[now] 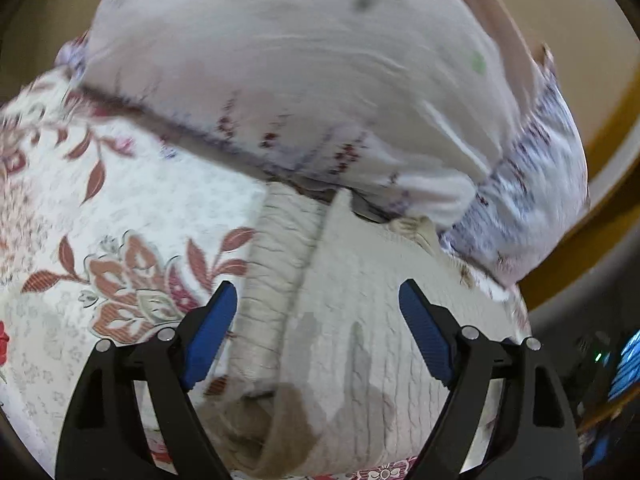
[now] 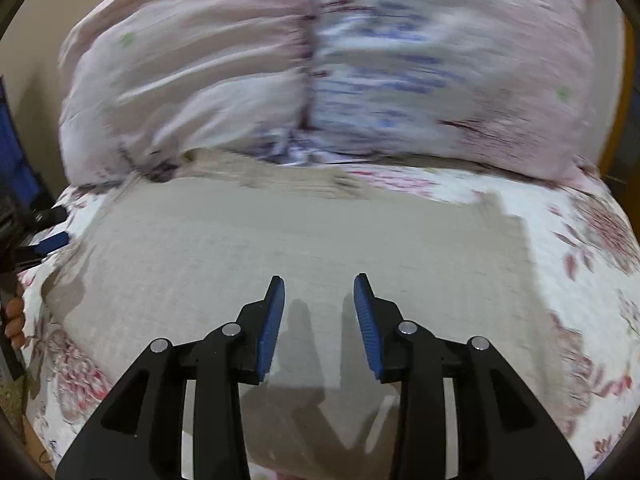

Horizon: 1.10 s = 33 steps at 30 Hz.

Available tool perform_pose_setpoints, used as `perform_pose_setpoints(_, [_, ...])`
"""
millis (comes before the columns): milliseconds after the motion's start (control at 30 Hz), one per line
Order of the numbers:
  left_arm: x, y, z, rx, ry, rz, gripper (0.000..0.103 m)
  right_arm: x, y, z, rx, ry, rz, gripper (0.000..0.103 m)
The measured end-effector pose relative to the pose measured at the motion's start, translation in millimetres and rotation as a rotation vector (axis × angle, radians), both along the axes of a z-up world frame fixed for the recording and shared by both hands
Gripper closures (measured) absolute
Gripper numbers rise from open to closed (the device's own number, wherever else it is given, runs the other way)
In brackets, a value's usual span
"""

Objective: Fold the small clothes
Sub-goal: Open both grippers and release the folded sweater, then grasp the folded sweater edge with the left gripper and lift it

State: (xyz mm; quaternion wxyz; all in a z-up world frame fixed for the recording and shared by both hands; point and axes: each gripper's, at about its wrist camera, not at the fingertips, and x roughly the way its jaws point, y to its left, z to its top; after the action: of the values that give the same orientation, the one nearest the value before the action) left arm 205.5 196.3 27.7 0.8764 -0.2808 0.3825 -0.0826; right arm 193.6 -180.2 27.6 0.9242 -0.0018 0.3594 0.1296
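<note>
A cream cable-knit garment [image 1: 360, 320] lies flat on the floral bedspread [image 1: 100, 208]. Its ribbed hem or cuff band [image 1: 276, 260] runs down the left side. My left gripper [image 1: 318, 292] is open wide above the garment, with nothing between the blue pads [image 1: 210, 332]. In the right wrist view the same garment [image 2: 280, 248] spreads across the bed as a broad beige sheet. My right gripper [image 2: 319, 282] is open just above it, empty. The left gripper's blue tip [image 2: 52, 242] shows at the far left edge.
A large pale pillow [image 1: 300, 72] with small floral print lies right behind the garment, also filling the top of the right wrist view [image 2: 320, 72]. The bedspread [image 2: 580, 280] extends right. A wooden bed frame [image 1: 600, 208] curves at the right.
</note>
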Motion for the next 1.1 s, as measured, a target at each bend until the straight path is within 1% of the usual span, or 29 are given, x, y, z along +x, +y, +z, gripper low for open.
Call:
perform_pose_setpoints(133, [5.7, 12.0, -11.4, -0.086, 0.032, 0.017, 0.02, 8.8, 27.6, -3.5, -0.029, -0.002, 0.041, 0.065])
perform_pose_setpoints(233, [8.4, 16.0, -21.3, -0.156, 0.063, 0.018, 0.02, 18.6, 36.9, -14.2, -0.043, 0.041, 0.037, 0.064])
perform_pose_setpoints(267, [9.7, 15.2, -25.4, -0.183, 0.071, 0.015, 0.022, 19.4, 38.9, -17.3, -0.052, 0.04, 0.035, 0.063])
perform_pose_setpoints(300, [8.4, 15.6, -25.1, -0.19, 0.063, 0.018, 0.021, 17.0, 41.9, -18.0, -0.07, 0.02, 0.035, 0.063])
perform_pose_setpoints(400, [11.8, 11.3, -26.0, -0.206, 0.069, 0.001, 0.023, 13.3, 46.0, -18.6, -0.098, 0.006, 0.033, 0.063])
perform_pose_setpoints(467, [14.0, 8.4, -26.5, -0.202, 0.076, 0.0, 0.025, 13.2, 45.0, -18.9, -0.09, 0.009, 0.035, 0.063])
perform_pose_setpoints(600, [17.1, 4.1, -29.5, -0.212, 0.087, -0.006, 0.038, 15.0, 43.6, -20.8, -0.074, 0.013, 0.041, 0.062])
perform_pose_setpoints(700, [17.6, 2.4, -31.2, -0.211, 0.094, -0.006, 0.044, 14.4, 44.0, -21.2, -0.068, 0.014, 0.04, 0.062])
perform_pose_setpoints(733, [17.6, 1.9, -31.5, -0.205, 0.094, -0.006, 0.047, 14.6, 43.8, -21.2, -0.065, 0.015, 0.041, 0.062])
perform_pose_setpoints(867, [17.2, -5.5, -30.7, -0.135, 0.108, -0.01, 0.055, 14.8, 43.2, -21.3, -0.058, 0.017, 0.041, 0.062])
perform_pose_setpoints(933, [17.5, -8.1, -31.5, -0.12, 0.116, -0.016, 0.062, 14.5, 43.4, -21.2, -0.058, 0.017, 0.04, 0.062])
perform_pose_setpoints(1067, [18.1, -12.5, -32.6, -0.081, 0.133, -0.027, 0.07, 14.7, 43.4, -21.3, -0.056, 0.017, 0.042, 0.062])
perform_pose_setpoints(1100, [18.3, -14.2, -32.5, -0.077, 0.138, -0.036, 0.075, 15.0, 43.3, -21.3, -0.056, 0.017, 0.043, 0.062])
